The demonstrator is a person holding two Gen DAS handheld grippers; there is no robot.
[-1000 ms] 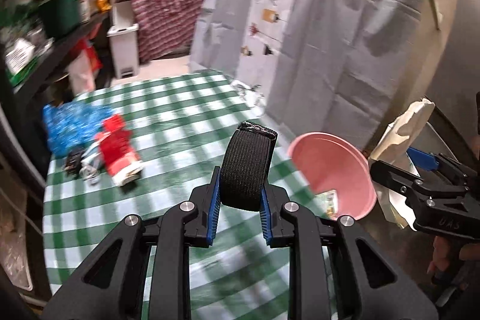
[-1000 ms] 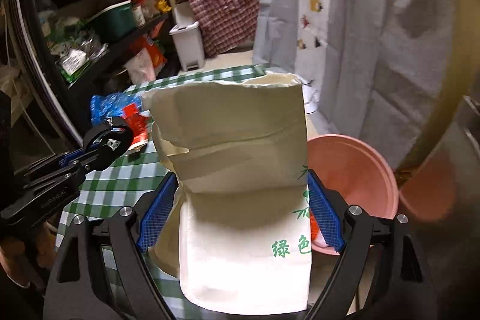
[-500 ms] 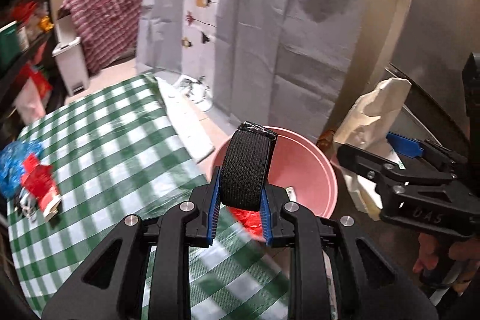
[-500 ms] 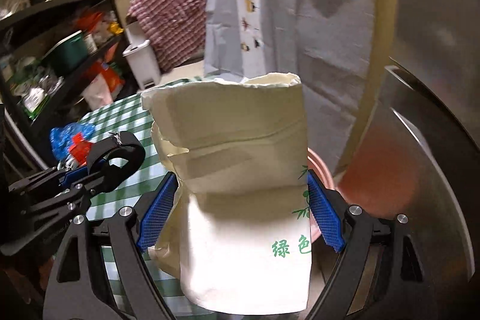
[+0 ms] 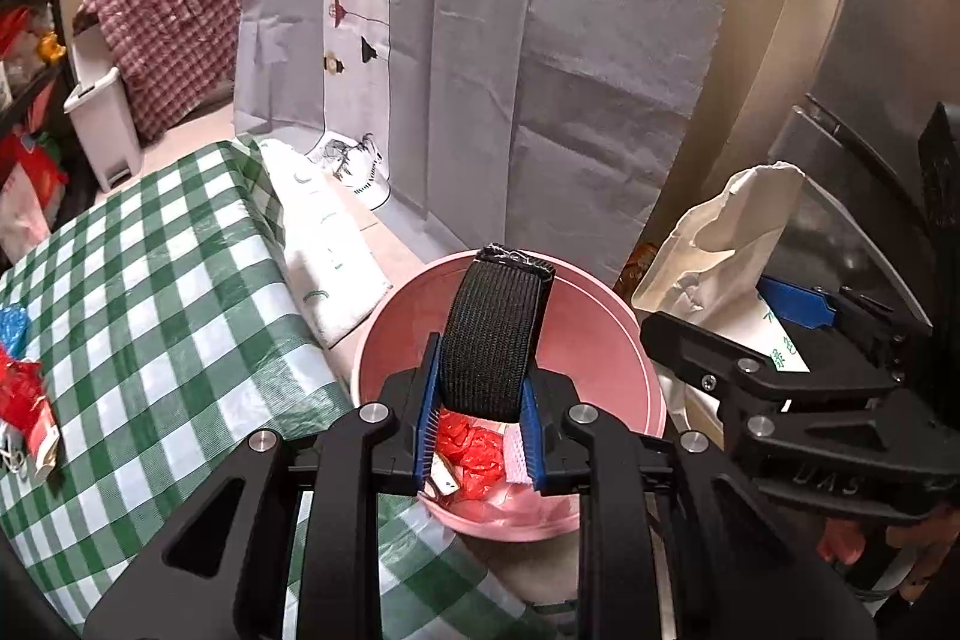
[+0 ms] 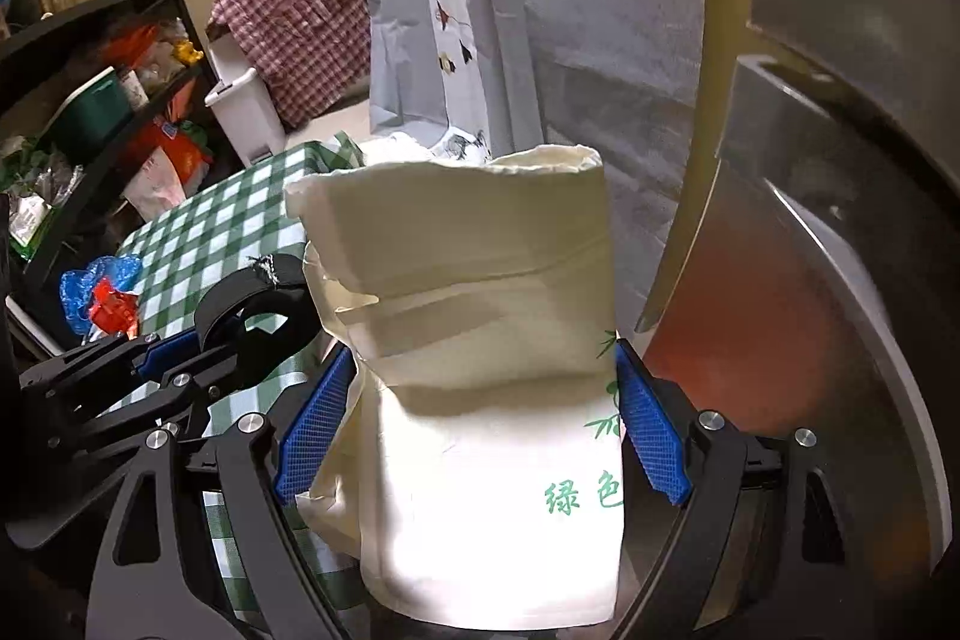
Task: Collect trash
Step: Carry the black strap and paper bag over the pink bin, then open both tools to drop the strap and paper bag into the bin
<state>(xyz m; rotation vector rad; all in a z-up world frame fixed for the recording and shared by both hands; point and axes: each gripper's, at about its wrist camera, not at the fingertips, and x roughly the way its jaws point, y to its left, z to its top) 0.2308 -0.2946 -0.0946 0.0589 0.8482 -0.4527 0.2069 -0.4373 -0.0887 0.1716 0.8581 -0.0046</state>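
Two grips: left gripper (image 5: 480, 421) pinches a black strap loop (image 5: 495, 337) above the pink bin (image 5: 624, 340); right gripper (image 6: 477, 421) clamps a cream bag (image 6: 480, 358); releasing early could drop either beside the bin

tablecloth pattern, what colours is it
Green and white checks on the tablecloth, clearest in the left wrist view.

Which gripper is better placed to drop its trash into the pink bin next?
Left. The left gripper holds the black strap loop directly over the pink bin; the right gripper's cream bag sits beside it.
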